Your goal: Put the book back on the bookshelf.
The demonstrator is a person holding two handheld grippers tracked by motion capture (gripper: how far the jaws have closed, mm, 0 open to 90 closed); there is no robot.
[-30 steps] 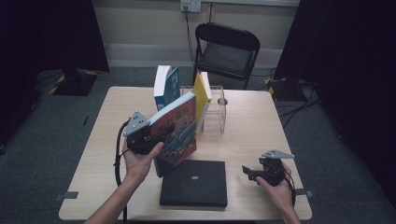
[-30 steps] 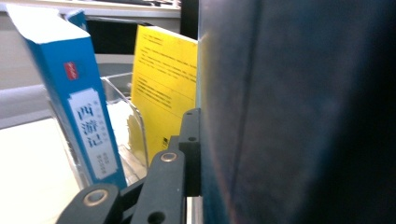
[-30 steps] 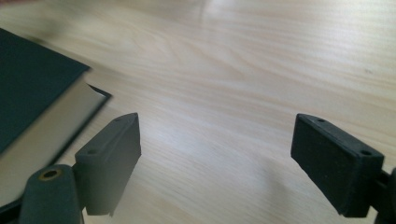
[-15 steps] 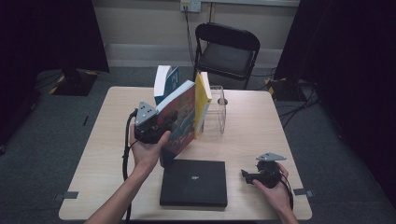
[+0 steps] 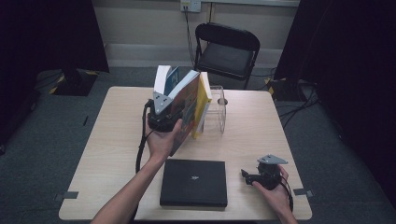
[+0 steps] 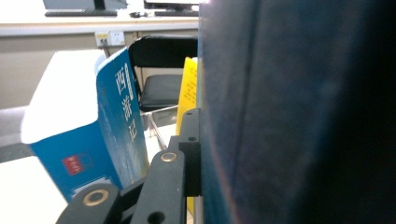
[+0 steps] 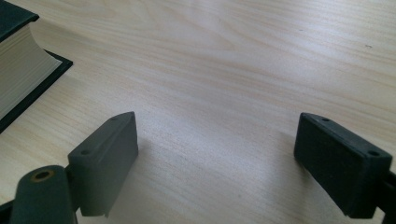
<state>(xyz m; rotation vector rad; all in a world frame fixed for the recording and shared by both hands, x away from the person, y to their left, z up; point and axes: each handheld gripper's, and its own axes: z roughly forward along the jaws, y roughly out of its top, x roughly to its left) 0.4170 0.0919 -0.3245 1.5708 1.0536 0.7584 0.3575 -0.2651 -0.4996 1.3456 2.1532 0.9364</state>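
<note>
My left gripper [image 5: 173, 115] is shut on a colourful book [image 5: 187, 105] and holds it nearly upright, tilted, above the table. The book sits between a blue-and-white book [image 5: 165, 78] and a yellow book [image 5: 203, 100] that stand at a clear rack [image 5: 218, 111]. In the left gripper view the held book's dark cover [image 6: 289, 121] is pressed against one jaw, with the blue book [image 6: 98, 135] to its left; the other jaw is hidden behind the cover. My right gripper [image 5: 248, 176] rests open on the table [image 7: 224, 70] at the front right, nothing between its fingers.
A black book [image 5: 194, 183] lies flat at the front middle of the table [image 5: 112, 140]; its corner [image 7: 18, 65] shows left of my right gripper. A black folding chair [image 5: 226, 49] stands behind the table. Cables lie on the floor at the right.
My left gripper has carried the colourful book up and away, toward the standing books, and the book now stands steeper. The right gripper has stayed put.
</note>
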